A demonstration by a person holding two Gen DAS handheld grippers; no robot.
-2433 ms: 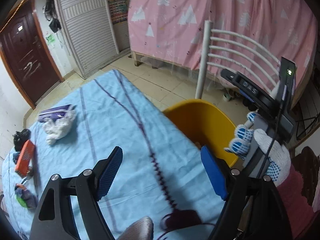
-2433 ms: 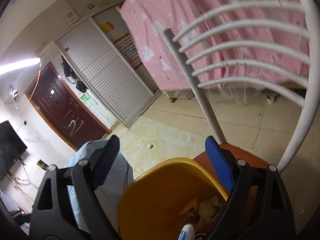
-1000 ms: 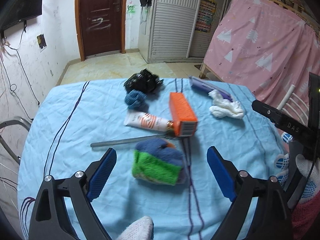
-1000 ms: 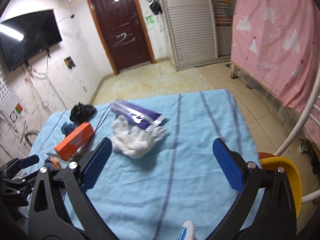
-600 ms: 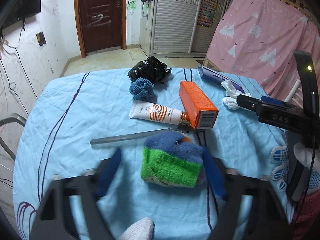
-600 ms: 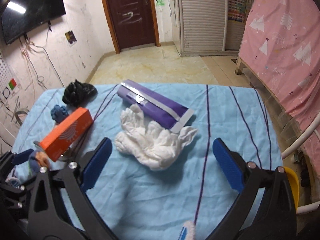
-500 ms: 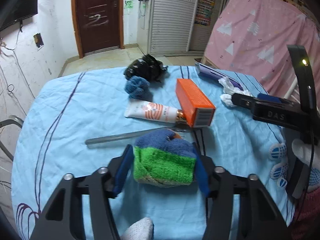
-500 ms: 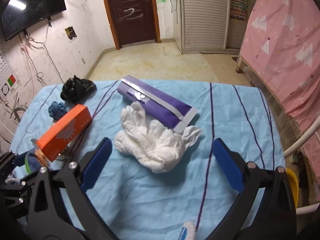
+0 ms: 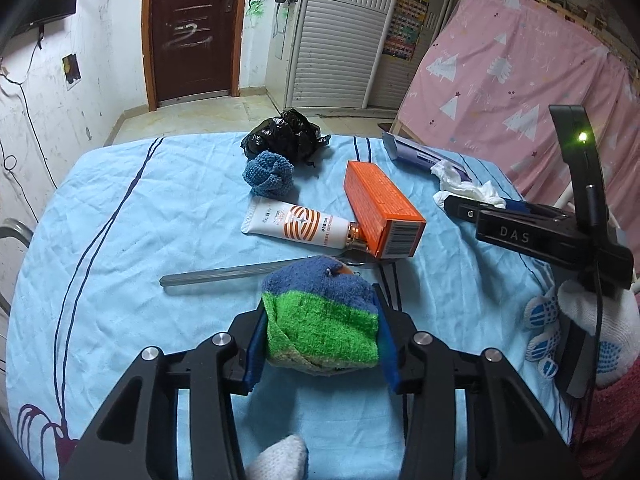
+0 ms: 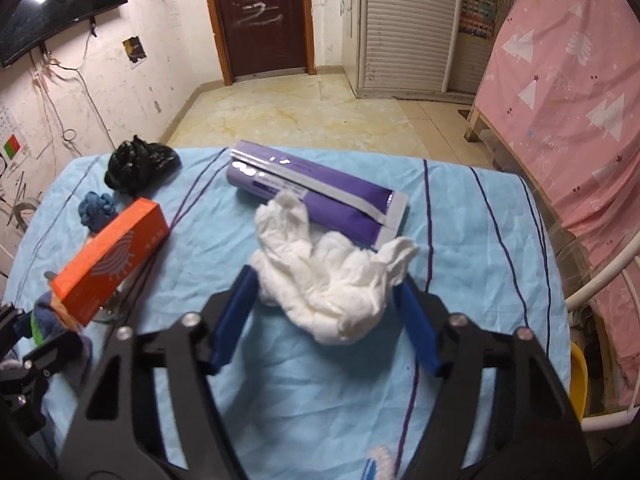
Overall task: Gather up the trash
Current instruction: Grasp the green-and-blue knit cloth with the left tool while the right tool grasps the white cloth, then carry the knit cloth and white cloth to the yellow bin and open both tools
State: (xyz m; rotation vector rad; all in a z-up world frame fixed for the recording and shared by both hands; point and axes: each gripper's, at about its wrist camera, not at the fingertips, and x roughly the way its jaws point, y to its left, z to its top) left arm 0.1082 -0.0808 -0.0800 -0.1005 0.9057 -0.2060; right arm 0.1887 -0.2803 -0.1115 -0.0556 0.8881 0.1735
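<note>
Gripping a blue-and-green sock bundle, the left tongs have both blue pads pressed against its sides at lower centre of the left wrist view. The bundle rests on the table, which is covered by a light blue cloth with dark stripes.

Just above the bundle in that view lies a grey metal rod, running left to right. Above the rod, a white tube with an orange pattern lies with its cap touching an orange box. A blue knitted ball sits to the upper left of the tube, touching a crumpled black plastic bag behind it.

In the right wrist view, the right tongs stand on either side of a crumpled white tissue at centre frame. The left pad appears to touch the tissue; whether the right pad makes contact cannot be told, so a firm grip is not confirmed. The tissue lies on the table, overlapping the near edge of a purple wrapper behind it.

The orange box, blue ball and black bag appear at the left of this view. A yellow bin shows at the lower right edge, beyond the table's rim, beside a white chair frame.

A gloved right hand holds the right tongs at the right side of the left wrist view.
</note>
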